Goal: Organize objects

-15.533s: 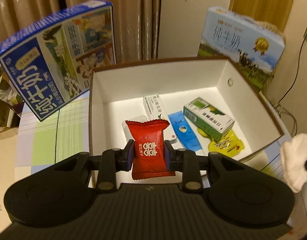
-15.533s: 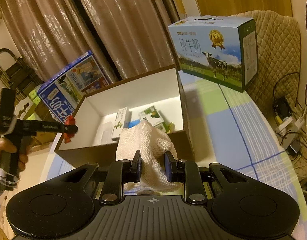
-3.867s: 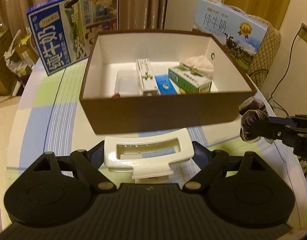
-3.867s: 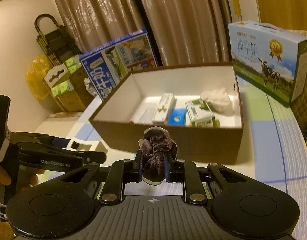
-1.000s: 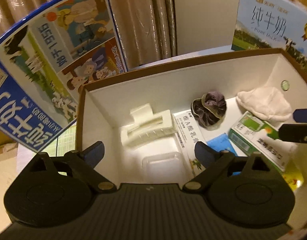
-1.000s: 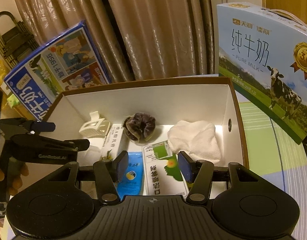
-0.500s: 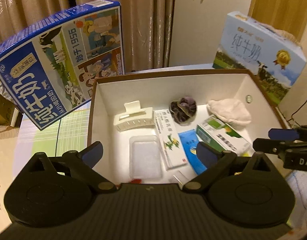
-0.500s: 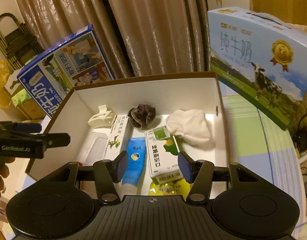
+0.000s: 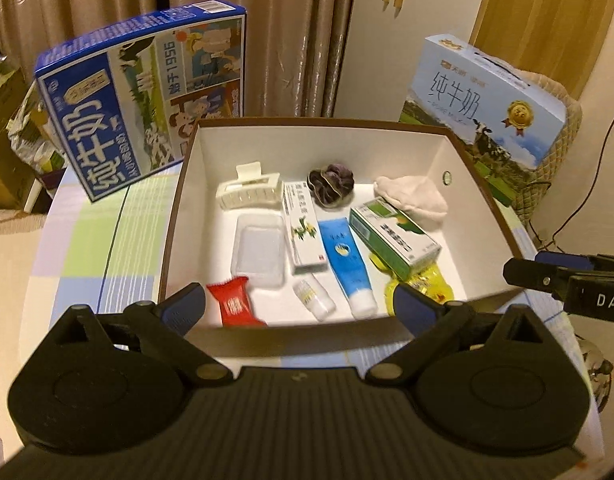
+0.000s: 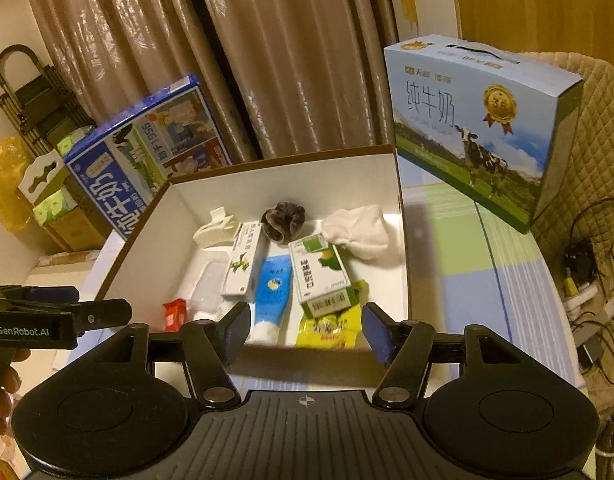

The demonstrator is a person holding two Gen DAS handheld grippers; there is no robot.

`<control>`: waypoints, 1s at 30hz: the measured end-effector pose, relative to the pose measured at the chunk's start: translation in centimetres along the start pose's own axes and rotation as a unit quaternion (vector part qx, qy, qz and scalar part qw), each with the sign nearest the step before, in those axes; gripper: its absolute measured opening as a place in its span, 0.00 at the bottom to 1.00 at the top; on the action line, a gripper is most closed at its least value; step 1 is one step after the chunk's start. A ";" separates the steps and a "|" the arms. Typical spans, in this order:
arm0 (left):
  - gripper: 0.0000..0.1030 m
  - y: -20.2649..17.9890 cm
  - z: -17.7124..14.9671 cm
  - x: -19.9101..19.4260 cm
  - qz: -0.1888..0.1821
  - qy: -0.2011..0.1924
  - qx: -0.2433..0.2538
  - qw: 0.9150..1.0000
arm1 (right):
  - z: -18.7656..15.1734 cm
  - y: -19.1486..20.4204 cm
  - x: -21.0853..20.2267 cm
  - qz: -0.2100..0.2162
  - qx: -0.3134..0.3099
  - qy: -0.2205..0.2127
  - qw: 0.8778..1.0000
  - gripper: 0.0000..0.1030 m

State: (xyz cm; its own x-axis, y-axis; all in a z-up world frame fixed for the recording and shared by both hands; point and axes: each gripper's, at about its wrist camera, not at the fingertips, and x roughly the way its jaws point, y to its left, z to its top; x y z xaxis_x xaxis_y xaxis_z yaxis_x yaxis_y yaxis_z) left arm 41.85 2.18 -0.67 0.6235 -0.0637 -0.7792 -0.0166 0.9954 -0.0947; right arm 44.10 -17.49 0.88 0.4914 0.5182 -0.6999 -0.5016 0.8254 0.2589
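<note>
A brown box with white inside point(image 9: 195, 168) point(image 10: 401, 248) holds a cream hair claw point(image 9: 249, 192), a purple scrunchie point(image 9: 331, 184) point(image 10: 283, 216), a white cloth point(image 9: 413, 198) point(image 10: 359, 230), a green-white carton point(image 9: 395, 236) point(image 10: 321, 276), a blue tube point(image 9: 345, 258) point(image 10: 271, 288), a white slim carton point(image 9: 303, 228), a clear lid point(image 9: 259, 250), a red candy point(image 9: 235, 306) point(image 10: 175, 314) and a yellow sachet point(image 10: 331, 330). My left gripper point(image 9: 301, 310) is open and empty above the box's near wall. My right gripper point(image 10: 307, 330) is open and empty at the near wall.
A blue milk carton box point(image 9: 143, 92) point(image 10: 147, 152) leans behind the box at the left. A light blue milk box point(image 9: 487, 100) point(image 10: 479, 120) stands at the right. The table has a checked cloth point(image 9: 95, 240). Cables and a power strip point(image 10: 587, 292) lie off its right edge.
Both grippers have pulled back and up from inside the box, open and empty. The hair claw and the scrunchie stay in the box.
</note>
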 end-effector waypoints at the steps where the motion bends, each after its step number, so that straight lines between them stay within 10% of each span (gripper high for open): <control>1: 0.96 -0.2 -0.3 -0.5 0.000 -0.001 -0.003 1.000 | -0.4 0.1 -0.6 0.002 0.000 -0.001 1.000 0.58; 30: 0.99 -4.2 -11.4 -11.3 0.050 -0.001 -0.031 0.998 | -9.0 1.7 -10.4 0.027 -0.037 0.028 0.999 0.65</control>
State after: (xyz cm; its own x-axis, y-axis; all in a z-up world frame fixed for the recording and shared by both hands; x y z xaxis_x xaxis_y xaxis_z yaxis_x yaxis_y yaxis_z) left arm 26.00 -2.06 1.43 0.6174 0.0356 -0.7858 -0.1272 0.9904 -0.0551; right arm 31.70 -23.47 2.60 0.4232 0.5467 -0.7225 -0.5790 0.7766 0.2484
